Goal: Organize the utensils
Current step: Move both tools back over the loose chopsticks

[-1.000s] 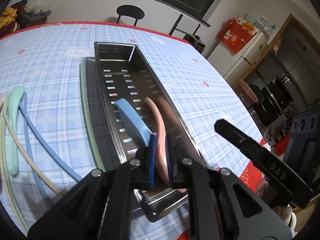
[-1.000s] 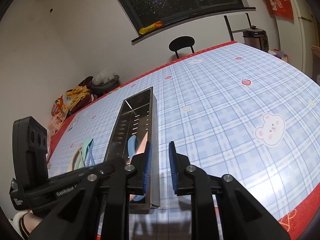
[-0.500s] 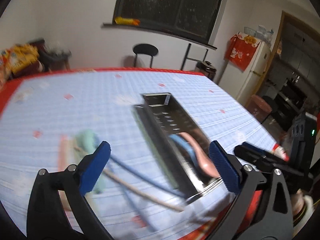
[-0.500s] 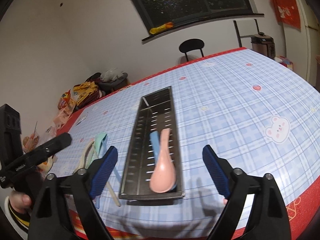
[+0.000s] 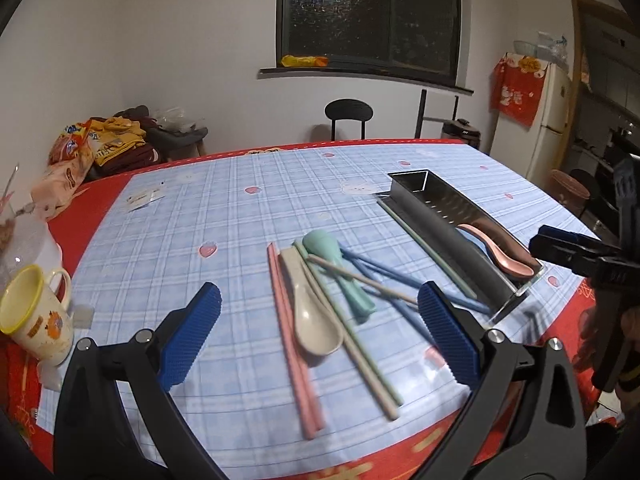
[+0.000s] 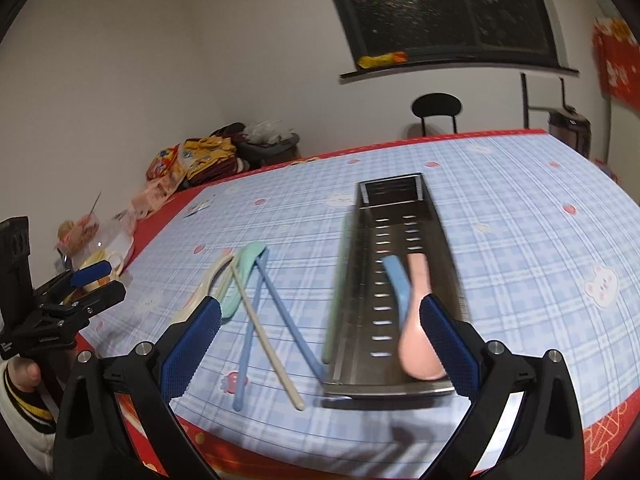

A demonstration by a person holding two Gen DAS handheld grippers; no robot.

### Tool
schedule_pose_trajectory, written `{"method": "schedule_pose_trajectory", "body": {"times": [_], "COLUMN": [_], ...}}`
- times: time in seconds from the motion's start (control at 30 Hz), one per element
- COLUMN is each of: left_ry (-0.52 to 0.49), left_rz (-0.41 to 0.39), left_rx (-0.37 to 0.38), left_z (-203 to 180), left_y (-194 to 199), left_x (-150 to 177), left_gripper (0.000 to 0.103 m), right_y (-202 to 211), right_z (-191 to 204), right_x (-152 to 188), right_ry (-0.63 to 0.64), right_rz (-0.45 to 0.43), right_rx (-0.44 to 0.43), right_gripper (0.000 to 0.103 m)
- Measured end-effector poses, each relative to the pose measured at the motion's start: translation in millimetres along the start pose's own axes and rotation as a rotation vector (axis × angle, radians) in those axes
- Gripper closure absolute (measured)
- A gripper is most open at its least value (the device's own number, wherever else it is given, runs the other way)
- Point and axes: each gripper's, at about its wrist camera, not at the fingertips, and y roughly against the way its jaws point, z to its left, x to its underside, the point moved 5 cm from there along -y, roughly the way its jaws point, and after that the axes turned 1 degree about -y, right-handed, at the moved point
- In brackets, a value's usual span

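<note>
**Holding both grippers spread above the table**

Lying in the steel tray (image 6: 404,280), the pink spoon (image 6: 418,328) rests against the blue spoon (image 6: 396,280). Left of the tray, loose on the checked tablecloth (image 5: 200,216), lie the green spoon (image 5: 340,272), beige spoon (image 5: 312,316), pink chopsticks (image 5: 292,344) and, seemingly, 2 blue chopsticks (image 6: 288,320). The left gripper (image 5: 320,340) and right gripper (image 6: 320,348) both stand wide apart, holding nothing.

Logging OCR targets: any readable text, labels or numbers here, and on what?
No text reads clearly.
White print on left gripper: too small.
Snack bags: blurred.
Mug print: blurred.
Tablecloth border, yellow characters: blurred, cut off.
</note>
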Motion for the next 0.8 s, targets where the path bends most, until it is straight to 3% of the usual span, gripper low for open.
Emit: {"method": "schedule_pose_trajectory", "body": {"times": [0.1,0.3,0.4,0.47,0.5,0.63,0.73,0.8], "left_ry": [0.018,0.05,0.063,0.08,0.08,0.073,0.084,0.095], "left_rz": [-0.013,-0.017,-0.013,-0.002,0.005,0.021,0.016,0.031], "left_rx": [0.024,0.003,-0.005,0.024,0.035,0.065,0.079,0.087], "left_z": [17,35,41,42,43,39,40,41], "left_y": [2,-8,-16,-22,-25,-31,-32,-35], "left_x": [10,13,17,21,23,29,30,33], "left_gripper": [0.006,0.006,0.006,0.006,0.006,0.007,0.01,0.029], "right_y": [-6,-36,-45,-50,-52,-64,-74,-80], "right_z": [13,39,50,57,60,67,68,70], "right_x": [3,14,21,25,27,32,36,40], "right_ry": [0.022,0.084,0.141,0.164,0.176,0.234,0.248,0.269], "right_rz": [0.006,0.141,0.174,0.196,0.201,0.247,0.277,0.29], "right_rx": [-0.017,-0.034,0.028,0.008,0.008,0.029,0.039,0.053], "right_gripper": [0.006,0.006,0.006,0.006,0.01,0.06,0.081,0.084]}}
